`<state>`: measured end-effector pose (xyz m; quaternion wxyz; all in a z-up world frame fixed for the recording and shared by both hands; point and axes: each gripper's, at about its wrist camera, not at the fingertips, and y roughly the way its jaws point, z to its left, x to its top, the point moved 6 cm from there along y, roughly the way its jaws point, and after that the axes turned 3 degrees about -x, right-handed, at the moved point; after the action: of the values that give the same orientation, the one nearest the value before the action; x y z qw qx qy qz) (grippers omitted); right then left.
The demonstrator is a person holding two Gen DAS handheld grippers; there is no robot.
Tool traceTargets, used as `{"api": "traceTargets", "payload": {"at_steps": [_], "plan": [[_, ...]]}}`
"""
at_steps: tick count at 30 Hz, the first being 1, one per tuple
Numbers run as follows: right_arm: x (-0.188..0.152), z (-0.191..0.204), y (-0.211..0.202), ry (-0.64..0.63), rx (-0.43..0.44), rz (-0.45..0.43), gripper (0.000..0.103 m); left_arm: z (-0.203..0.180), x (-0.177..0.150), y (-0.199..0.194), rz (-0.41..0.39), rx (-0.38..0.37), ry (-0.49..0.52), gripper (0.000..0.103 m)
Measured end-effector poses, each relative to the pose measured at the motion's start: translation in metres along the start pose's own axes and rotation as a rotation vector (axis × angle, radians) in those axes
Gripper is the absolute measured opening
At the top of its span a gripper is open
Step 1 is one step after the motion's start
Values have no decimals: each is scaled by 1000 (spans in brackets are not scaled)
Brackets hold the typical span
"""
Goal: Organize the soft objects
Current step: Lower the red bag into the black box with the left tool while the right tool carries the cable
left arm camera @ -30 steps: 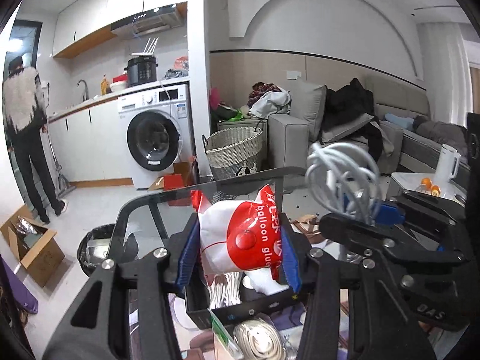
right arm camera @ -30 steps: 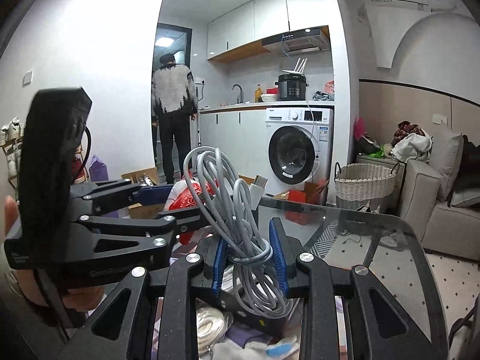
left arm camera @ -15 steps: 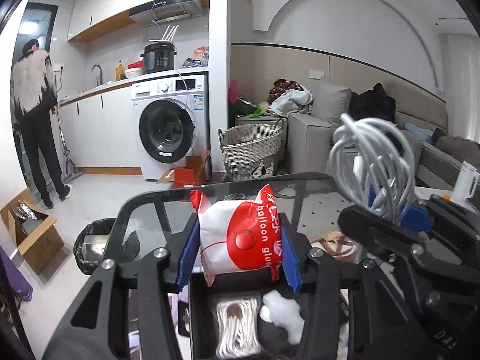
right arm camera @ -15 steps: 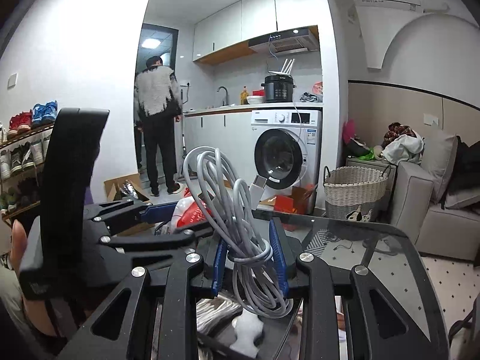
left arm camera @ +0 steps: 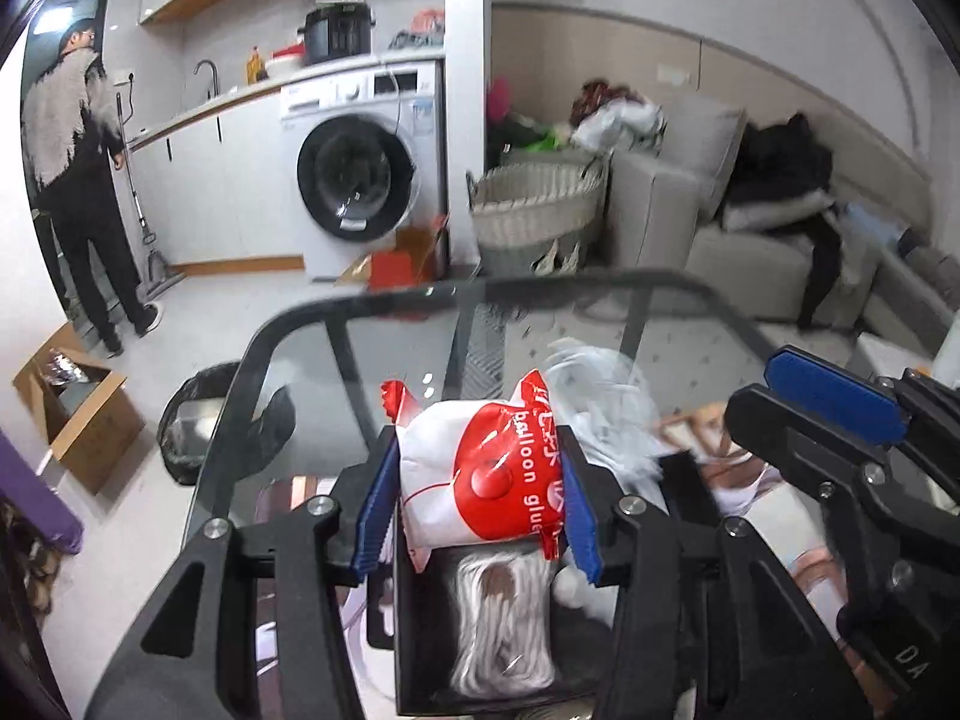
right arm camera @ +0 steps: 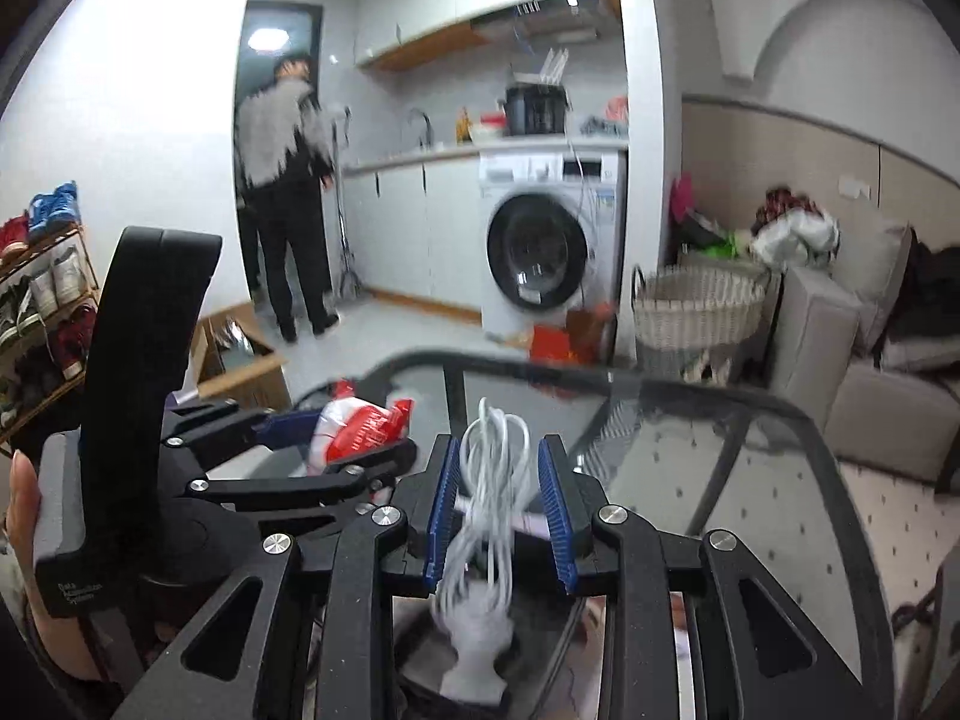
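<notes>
On my left, the left tool (left arm camera: 477,513) is clenched on the red-and-white balloon glue packet (left arm camera: 480,483), its blue pads pressing the packet's two sides so that it stands upright between them. Straight below it sits a black box (left arm camera: 414,648) holding a bundle of pale string (left arm camera: 501,624); I judge a short drop would put the packet there, so the left hand is the nearer one for that compartment.

Moving right, the right tool (right arm camera: 499,510) has its pads spread either side of a coiled white cable (right arm camera: 493,480). The coil's long axis runs upright, its loops rising above the pads and its tail trailing down toward the box. The cable is blurred and I see gaps between it and each pad, so I cannot tell whether it is gripped or has been let go.

Both tools hover above a glass table (right arm camera: 690,420) with a dark rounded rim. Beyond it I see a washing machine (right arm camera: 549,252), a wicker basket (right arm camera: 696,312) and a grey sofa (right arm camera: 852,372), and a person (right arm camera: 285,180) stands at the kitchen counter, well apart from my work
</notes>
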<state>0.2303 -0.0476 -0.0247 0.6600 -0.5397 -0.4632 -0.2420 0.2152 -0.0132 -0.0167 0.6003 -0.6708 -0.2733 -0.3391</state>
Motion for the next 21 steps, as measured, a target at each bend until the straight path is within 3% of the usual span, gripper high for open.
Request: {"api": "traceTargets", "payload": {"at_steps": [5,10,13,21], "plan": [[-24,-13,30,53,15,153,28,-6,-19,26,170,-27,-2,48],[-51,-11,53,49,49,309,28,-13,-36,40,288,-12,32,48],[-58,-13,59,38,55,346,28,-15,-45,46,360,-35,31,49],[-75,-16,70,47,59,431,28,-21,-57,49,416,-15,77,58]]}}
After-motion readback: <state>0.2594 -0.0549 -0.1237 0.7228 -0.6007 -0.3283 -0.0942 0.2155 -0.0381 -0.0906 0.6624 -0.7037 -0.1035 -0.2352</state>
